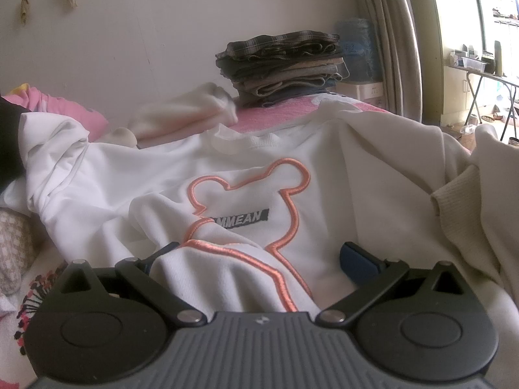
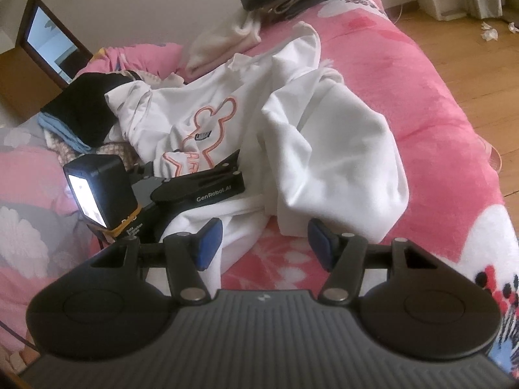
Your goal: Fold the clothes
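Note:
A white sweatshirt (image 1: 246,194) with an orange bear outline lies crumpled on the pink bed; it also shows in the right wrist view (image 2: 324,149). My left gripper (image 1: 259,259) is open, its jaws wide apart, with a bunched fold of the sweatshirt's hem lying between the blue pads (image 1: 356,262). The left gripper also shows in the right wrist view (image 2: 191,168) at the sweatshirt's lower edge. My right gripper (image 2: 262,243) is open and empty, just above the pink blanket, close to the sweatshirt's folded sleeve.
A stack of folded dark clothes (image 1: 282,64) sits at the far end of the bed (image 2: 438,103). A cream towel (image 1: 188,113) lies near it. Black and blue garments (image 2: 81,110) lie to the left. A wooden floor (image 2: 470,32) lies to the right.

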The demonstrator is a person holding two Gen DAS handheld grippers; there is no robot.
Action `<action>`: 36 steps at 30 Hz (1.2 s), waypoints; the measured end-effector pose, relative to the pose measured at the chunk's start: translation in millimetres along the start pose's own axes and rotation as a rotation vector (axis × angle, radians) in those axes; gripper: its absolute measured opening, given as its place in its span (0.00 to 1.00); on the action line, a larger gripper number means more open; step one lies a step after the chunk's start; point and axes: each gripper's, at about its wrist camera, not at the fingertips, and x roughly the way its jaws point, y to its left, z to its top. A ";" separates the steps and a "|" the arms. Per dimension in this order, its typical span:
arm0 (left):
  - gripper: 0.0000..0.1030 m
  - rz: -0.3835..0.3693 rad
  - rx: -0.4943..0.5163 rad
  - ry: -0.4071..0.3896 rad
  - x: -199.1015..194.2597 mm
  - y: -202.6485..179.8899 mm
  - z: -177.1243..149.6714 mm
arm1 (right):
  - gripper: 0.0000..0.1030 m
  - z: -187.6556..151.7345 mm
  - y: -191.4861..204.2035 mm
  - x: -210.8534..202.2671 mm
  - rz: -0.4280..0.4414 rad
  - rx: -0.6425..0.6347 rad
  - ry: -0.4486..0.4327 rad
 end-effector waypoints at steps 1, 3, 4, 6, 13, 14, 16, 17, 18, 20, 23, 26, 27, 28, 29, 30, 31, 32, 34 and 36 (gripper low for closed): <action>1.00 0.000 0.000 0.000 0.0 0.0 0.0 | 0.56 0.1 0.1 -0.5 0.001 -0.001 -0.001; 1.00 0.000 0.000 0.000 0.0 0.0 0.0 | 0.56 0.1 0.7 -1.2 0.004 -0.005 -0.003; 1.00 0.000 0.000 0.000 0.0 0.1 0.0 | 0.56 0.1 0.7 -1.5 0.005 -0.005 -0.004; 1.00 0.000 0.000 0.000 0.0 0.1 0.0 | 0.56 0.0 0.4 -2.2 0.008 -0.004 -0.005; 1.00 0.000 0.000 0.000 0.0 0.2 0.0 | 0.56 -0.7 0.3 -2.9 0.008 0.000 -0.007; 1.00 0.000 0.000 0.000 0.2 0.4 0.2 | 0.56 -0.8 0.5 -3.1 0.007 0.000 -0.007; 1.00 0.000 0.000 0.000 -0.1 0.1 0.0 | 0.56 -0.8 0.5 -2.9 0.006 0.002 -0.007; 1.00 0.001 0.000 0.000 -0.1 0.1 0.0 | 0.56 -0.8 0.6 -2.5 0.006 0.004 -0.006; 1.00 0.001 0.000 0.000 -0.1 0.1 0.0 | 0.56 -1.0 0.9 -2.4 0.008 0.006 -0.006; 1.00 0.001 -0.001 0.000 -0.2 0.0 0.0 | 0.56 -1.6 1.9 -2.9 0.011 0.007 -0.009; 1.00 0.002 -0.001 0.000 -0.1 0.0 0.0 | 0.56 -2.2 3.8 -6.0 0.012 -0.002 -0.013; 1.00 0.001 -0.001 0.000 0.2 -0.3 0.1 | 0.56 -3.0 3.0 -10.2 0.002 -0.009 -0.017; 1.00 0.001 -0.001 0.000 0.4 -0.4 0.2 | 0.56 -3.2 1.7 -11.6 -0.004 -0.008 -0.017; 1.00 0.001 -0.002 0.000 0.4 -0.1 0.4 | 0.56 -3.9 -0.1 -13.3 -0.011 -0.004 -0.015; 1.00 0.000 -0.002 0.000 0.4 -0.2 0.2 | 0.56 -4.8 -1.6 -15.8 -0.020 -0.003 -0.013; 1.00 0.001 -0.002 0.000 0.4 -0.2 0.1 | 0.56 -5.8 -3.0 -18.7 -0.029 -0.003 -0.010; 1.00 0.001 -0.001 -0.001 0.4 -0.2 0.2 | 0.56 -6.8 -4.4 -21.6 -0.039 -0.003 -0.007; 1.00 0.002 -0.001 -0.001 0.4 -0.3 0.3 | 0.56 -7.8 -5.8 -24.5 -0.048 -0.003 -0.004; 1.00 -0.001 -0.002 -0.002 0.6 -0.2 0.0 | 0.56 -9.0 -7.3 -34.2 -0.073 -0.020 -0.010; 1.00 -0.003 -0.003 -0.002 0.9 -0.4 -0.2 | 0.57 -9.5 -9.3 -41.9 -0.091 -0.027 -0.018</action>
